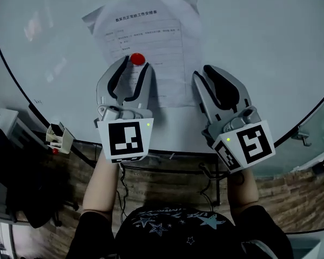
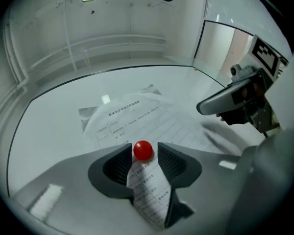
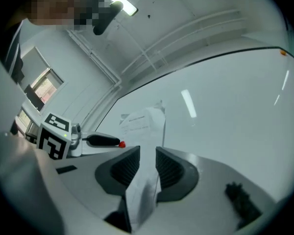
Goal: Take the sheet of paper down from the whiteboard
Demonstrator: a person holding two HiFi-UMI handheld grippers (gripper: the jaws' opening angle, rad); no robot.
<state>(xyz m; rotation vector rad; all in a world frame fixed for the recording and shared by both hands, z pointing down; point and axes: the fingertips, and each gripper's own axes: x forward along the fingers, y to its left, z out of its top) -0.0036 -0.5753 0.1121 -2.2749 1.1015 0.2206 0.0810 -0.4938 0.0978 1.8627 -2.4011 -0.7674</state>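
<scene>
A printed sheet of paper (image 1: 151, 31) (image 2: 137, 114) (image 3: 142, 121) hangs on the whiteboard (image 1: 259, 36), pinned by a round red magnet (image 1: 137, 59) (image 2: 143, 150) (image 3: 121, 144). My left gripper (image 1: 136, 62) (image 2: 144, 148) is open, its jaws either side of the magnet, with a slim gap on the right. My right gripper (image 1: 202, 72) (image 3: 147, 153) is at the sheet's lower right edge. That edge runs up between its jaws, and a gap still shows between the pads.
The board's dark frame (image 1: 173, 154) curves below both grippers. A small white holder (image 1: 59, 136) hangs at the board's lower left, above a black bag (image 1: 16, 171). Wooden floor (image 1: 291, 198) lies underneath. Bare whiteboard stretches to the right of the sheet.
</scene>
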